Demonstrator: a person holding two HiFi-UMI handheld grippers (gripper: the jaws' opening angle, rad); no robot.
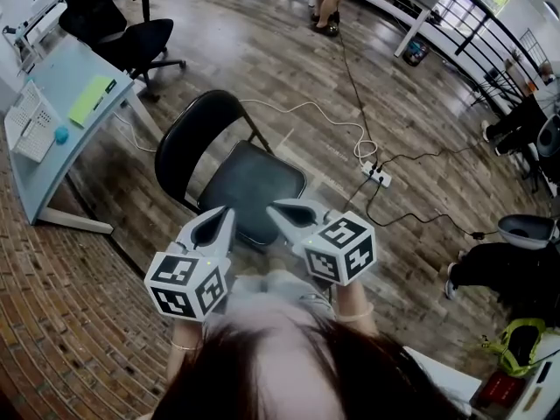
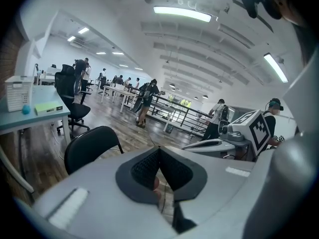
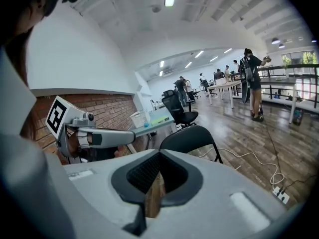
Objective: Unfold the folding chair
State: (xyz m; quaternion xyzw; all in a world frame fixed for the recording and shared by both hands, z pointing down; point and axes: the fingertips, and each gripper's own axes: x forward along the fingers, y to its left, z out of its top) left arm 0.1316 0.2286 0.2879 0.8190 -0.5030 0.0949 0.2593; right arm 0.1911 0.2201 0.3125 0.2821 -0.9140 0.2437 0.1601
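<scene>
Head view looks down on the folding chair. It is black and stands open on the wood floor, close to the edge where the wood meets the red bricks. Its seat lies flat and its round back stands up on the far side. No words can be read anywhere. The only marks are the black and white squares on the cube of each claw. The left gripper and the right gripper are held side by side in front of the person. Both point forward and a little down, with their tips leaning toward each other over the near edge of the seat. One hand holds the right claw from below, with a thin band on the wrist. Left gripper view shows the left gripper with its two jaws pressed together and nothing between them. The chair's back shows past it on the left. Right gripper view shows the right gripper closed tight too, with nothing in it, and the chair's back just past it. A light blue table stands at the left edge of the floor with a green pad and a white basket on it. A white cable runs over the floor from behind the chair to a power strip.
</scene>
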